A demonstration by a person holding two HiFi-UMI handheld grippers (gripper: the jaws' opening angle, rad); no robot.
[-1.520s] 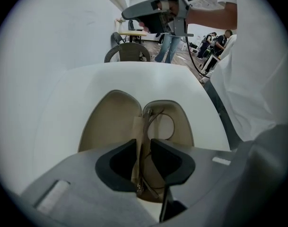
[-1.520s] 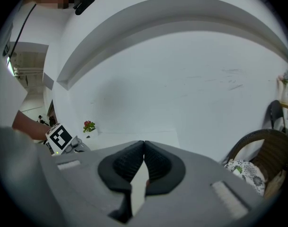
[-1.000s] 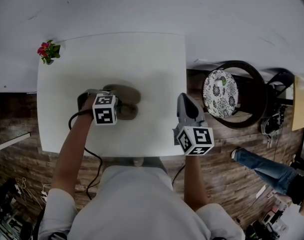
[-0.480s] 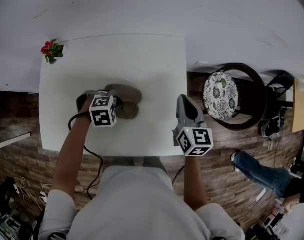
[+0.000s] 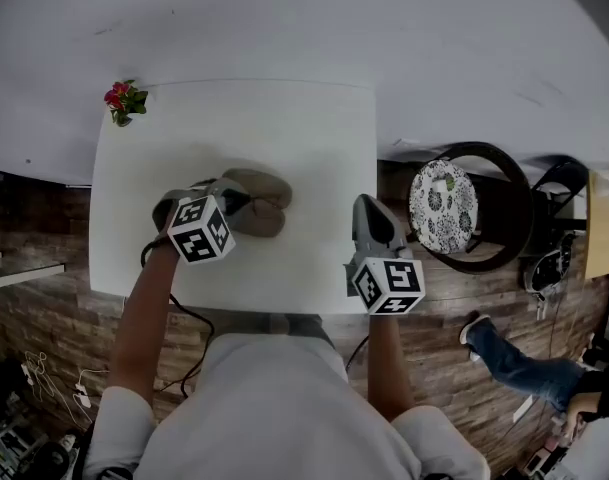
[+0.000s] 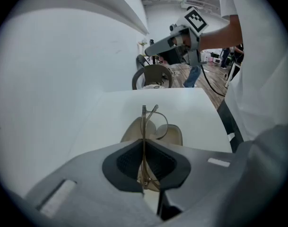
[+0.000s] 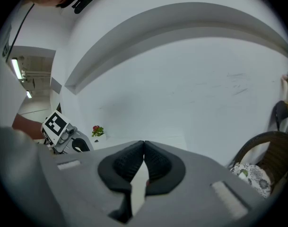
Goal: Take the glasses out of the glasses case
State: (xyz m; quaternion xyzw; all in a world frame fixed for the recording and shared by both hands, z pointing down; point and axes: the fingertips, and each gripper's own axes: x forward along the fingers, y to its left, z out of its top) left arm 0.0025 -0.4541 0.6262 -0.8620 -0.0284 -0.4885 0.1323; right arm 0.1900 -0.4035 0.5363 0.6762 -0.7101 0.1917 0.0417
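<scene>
My left claw (image 6: 144, 167) is clamped on the thin-framed glasses (image 6: 144, 122), edge-on for a firm hold, just over the open beige case (image 6: 174, 136) near the middle of the white table (image 5: 284, 128). My right claw (image 7: 144, 162), closed on nothing, waits at the right edge.

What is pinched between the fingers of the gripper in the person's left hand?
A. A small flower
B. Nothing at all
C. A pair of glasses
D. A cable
C: the left gripper view shows the thin frame of the glasses clamped between the fingers of the left gripper, with the open tan glasses case on the table behind them.
</scene>
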